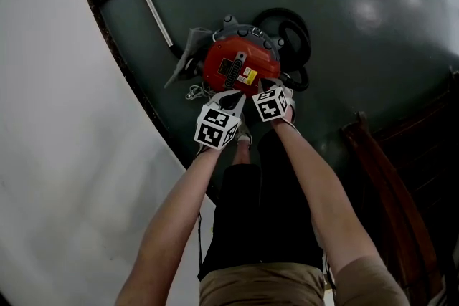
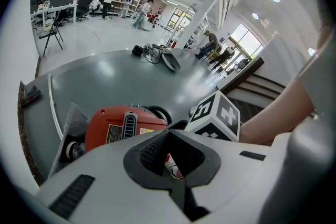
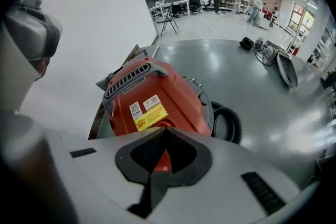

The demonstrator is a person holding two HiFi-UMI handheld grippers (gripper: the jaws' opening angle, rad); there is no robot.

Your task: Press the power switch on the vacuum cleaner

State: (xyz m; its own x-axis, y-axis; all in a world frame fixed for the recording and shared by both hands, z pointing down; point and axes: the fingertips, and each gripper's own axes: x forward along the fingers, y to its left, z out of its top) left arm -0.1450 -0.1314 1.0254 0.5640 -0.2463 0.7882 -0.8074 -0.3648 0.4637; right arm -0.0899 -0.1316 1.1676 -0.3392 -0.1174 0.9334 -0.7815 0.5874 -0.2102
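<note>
A red vacuum cleaner [image 1: 240, 67] stands on the dark grey floor, with a yellow sticker [image 3: 148, 116] on its near side and a black hose [image 1: 292, 38] coiled behind it. Both grippers hover over its near edge. My left gripper [image 1: 229, 98] is shut and empty, with the vacuum [image 2: 118, 126] ahead and to its left. The right gripper [image 1: 267, 87] is also shut and empty, its tips just above the red housing [image 3: 152, 94]. I cannot pick out the power switch. The right gripper's marker cube [image 2: 218, 115] shows in the left gripper view.
A white wand [image 1: 149, 0] and grey floor nozzle [image 1: 186, 57] lie left of the vacuum. The dark floor ends at a strip [image 1: 122, 61] beside a white surface. A wooden rail [image 1: 387, 183] stands on the right. Cables [image 3: 265, 52] lie far behind, and people stand by distant shelves.
</note>
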